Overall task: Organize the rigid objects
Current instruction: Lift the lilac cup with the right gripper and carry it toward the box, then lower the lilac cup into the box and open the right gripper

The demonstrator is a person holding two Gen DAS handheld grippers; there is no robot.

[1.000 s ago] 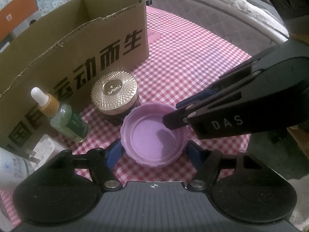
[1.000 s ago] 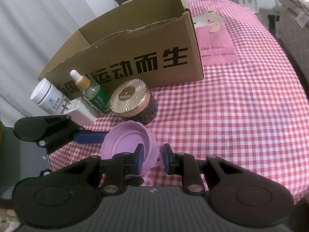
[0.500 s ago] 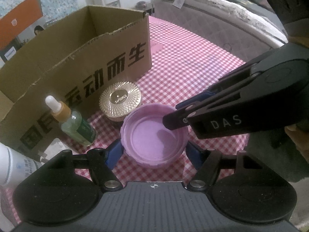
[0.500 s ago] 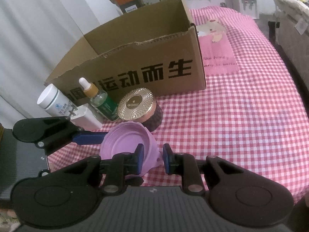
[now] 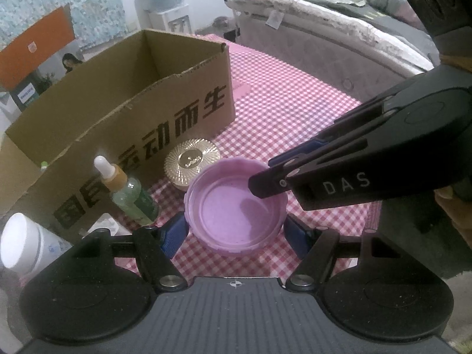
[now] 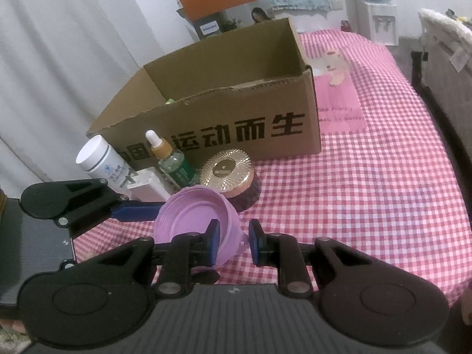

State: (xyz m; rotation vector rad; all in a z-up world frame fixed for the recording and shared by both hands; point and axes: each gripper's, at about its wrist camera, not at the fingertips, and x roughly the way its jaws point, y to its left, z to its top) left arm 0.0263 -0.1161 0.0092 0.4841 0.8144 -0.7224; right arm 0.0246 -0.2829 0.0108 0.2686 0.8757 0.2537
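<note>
A purple ribbed cup [image 5: 233,209] hangs above the pink checked tablecloth [image 5: 295,118], held from two sides. My left gripper [image 5: 236,234] is shut across its full width, a blue pad pressed on each side. My right gripper [image 6: 234,242] pinches the wall of the cup [image 6: 191,215], one pad inside and one outside. In the left wrist view the right gripper [image 5: 267,181] reaches in from the right over the rim. One blue left finger [image 6: 135,210] shows in the right wrist view; the other is hidden behind the cup.
An open cardboard box [image 6: 221,118] with black lettering stands behind, something green inside it. In front of it stand a dropper bottle [image 6: 172,162], a gold-lidded jar [image 6: 227,171], a white bottle [image 6: 100,159] and a white plug [image 6: 147,185]. A bed [image 5: 324,38] lies beyond the table.
Both grippers have risen together with the purple cup. The box, bottle and jar now sit lower and farther off, and more of the box's inside shows.
</note>
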